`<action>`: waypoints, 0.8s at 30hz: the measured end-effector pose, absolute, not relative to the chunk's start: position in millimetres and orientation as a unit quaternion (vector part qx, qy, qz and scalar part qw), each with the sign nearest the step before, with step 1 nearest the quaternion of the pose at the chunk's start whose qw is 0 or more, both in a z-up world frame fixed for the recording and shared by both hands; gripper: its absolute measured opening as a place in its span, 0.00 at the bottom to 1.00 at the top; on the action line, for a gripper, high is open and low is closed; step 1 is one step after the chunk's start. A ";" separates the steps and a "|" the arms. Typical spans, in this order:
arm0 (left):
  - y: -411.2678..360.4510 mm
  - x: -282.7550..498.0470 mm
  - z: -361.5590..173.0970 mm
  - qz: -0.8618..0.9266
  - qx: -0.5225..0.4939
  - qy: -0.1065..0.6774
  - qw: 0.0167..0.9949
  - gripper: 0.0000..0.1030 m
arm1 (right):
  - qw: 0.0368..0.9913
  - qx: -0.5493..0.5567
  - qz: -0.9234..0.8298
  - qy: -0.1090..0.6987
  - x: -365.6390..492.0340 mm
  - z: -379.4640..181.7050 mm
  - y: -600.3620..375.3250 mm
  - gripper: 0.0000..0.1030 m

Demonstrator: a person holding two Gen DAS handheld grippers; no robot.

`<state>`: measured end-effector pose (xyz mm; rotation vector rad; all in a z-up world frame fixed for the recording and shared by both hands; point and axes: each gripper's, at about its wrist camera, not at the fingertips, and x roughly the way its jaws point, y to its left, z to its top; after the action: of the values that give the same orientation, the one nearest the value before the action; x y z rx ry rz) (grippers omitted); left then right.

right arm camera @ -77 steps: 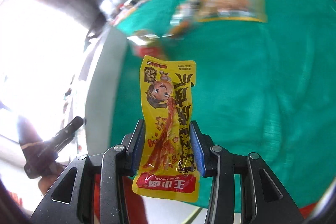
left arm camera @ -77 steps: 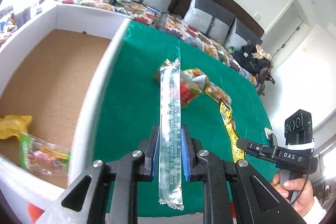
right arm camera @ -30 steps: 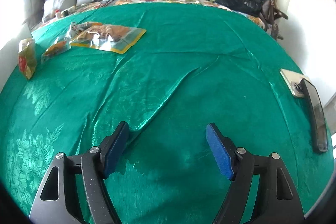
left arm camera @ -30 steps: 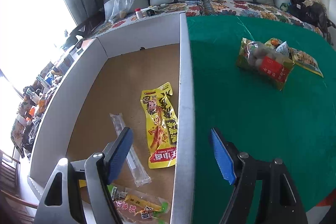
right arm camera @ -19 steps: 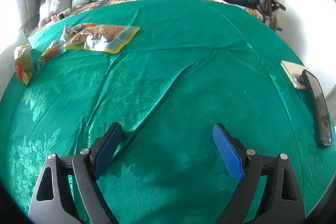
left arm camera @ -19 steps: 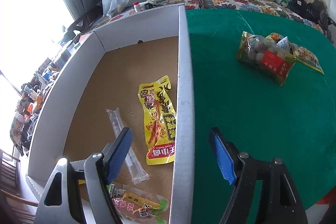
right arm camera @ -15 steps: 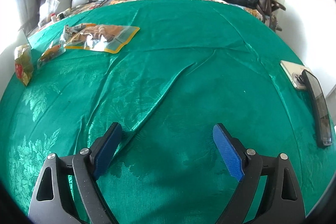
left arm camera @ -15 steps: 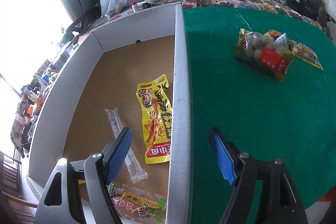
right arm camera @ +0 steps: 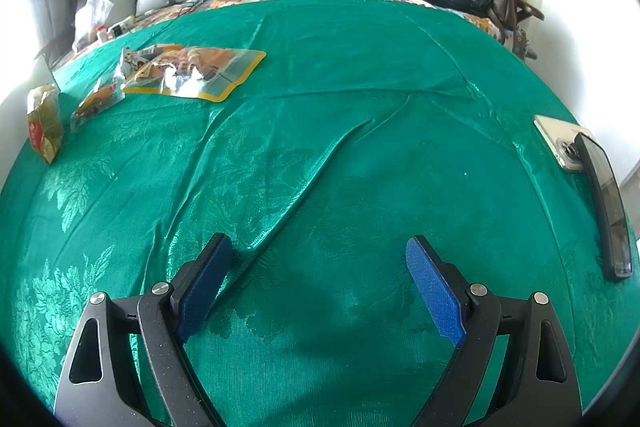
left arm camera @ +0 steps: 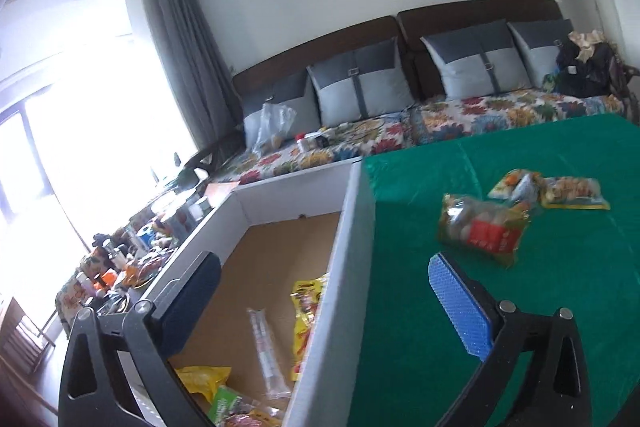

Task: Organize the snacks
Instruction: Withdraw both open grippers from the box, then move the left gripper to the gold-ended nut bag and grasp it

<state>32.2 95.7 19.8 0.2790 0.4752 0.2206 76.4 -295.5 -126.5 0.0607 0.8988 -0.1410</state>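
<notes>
While both tongs gape empty, a crinkled green snack bag (left arm camera: pixel 482 229) shows pale balls inside.

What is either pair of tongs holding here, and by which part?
Nothing is held. The left tongs have just been opening and stand wide, empty, straddling the box wall. The right tongs are open over bare green cloth.

Bare green cloth (right arm camera: pixel 360 131) lies open ahead; the white box wall (left arm camera: pixel 344 267) stands between box and cloth
</notes>
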 end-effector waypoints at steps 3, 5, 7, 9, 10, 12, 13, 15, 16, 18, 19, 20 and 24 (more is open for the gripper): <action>62.5 37.0 3.0 0.043 0.137 0.276 0.950 1.00 | 0.898 0.029 -0.068 0.434 76.0 -126.8 -295.3 0.88; 42.5 46.0 -20.5 0.008 0.130 0.320 0.938 1.00 | 0.898 0.030 -0.068 0.434 76.0 -126.7 -295.4 0.88; 26.7 54.0 -48.3 -0.019 0.119 0.363 0.924 1.00 | 0.898 0.030 -0.068 0.434 75.8 -126.8 -295.4 0.88; 10.3 59.5 -76.0 -0.027 0.115 0.392 0.912 1.00 | 0.898 0.030 -0.068 0.434 75.8 -126.8 -295.3 0.88; 3.7 63.4 -88.7 -0.028 0.113 0.408 0.906 1.00 | 0.898 0.030 -0.068 0.434 75.8 -126.8 -295.4 0.88; -2.5 71.6 -112.8 -0.030 0.104 0.440 0.891 1.00 | 0.898 0.030 -0.068 0.434 75.7 -126.8 -295.4 0.88; -4.5 76.4 -122.5 -0.029 0.099 0.454 0.885 1.00 | 0.898 0.030 -0.068 0.434 75.6 -126.8 -295.4 0.88; -4.4 80.3 -131.3 -0.030 0.078 0.452 0.888 1.00 | 0.898 0.030 -0.068 0.434 75.5 -126.9 -295.4 0.88; -3.5 82.4 -132.0 -0.022 0.070 0.447 0.891 1.00 | 0.898 0.030 -0.068 0.434 75.5 -126.9 -295.4 0.88; -2.5 89.0 -134.1 -0.018 0.055 0.453 0.890 1.00 | 0.898 0.030 -0.068 0.434 75.8 -127.0 -295.5 0.88; -0.5 91.1 -134.9 -0.019 0.042 0.453 0.890 1.00 | 0.898 0.030 -0.068 0.433 75.4 -126.8 -295.4 0.88; 2.3 91.9 -136.2 -0.021 0.026 0.453 0.891 1.00 | 0.898 0.030 -0.068 0.434 75.4 -126.8 -295.5 0.88; 8.0 91.4 -134.4 -0.019 0.004 0.451 0.892 1.00 | 0.898 0.030 -0.068 0.433 75.2 -126.9 -295.4 0.88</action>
<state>91.4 8.0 -134.4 0.0083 0.9354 -0.0396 75.2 -295.4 -126.9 0.0630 0.8977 -0.1411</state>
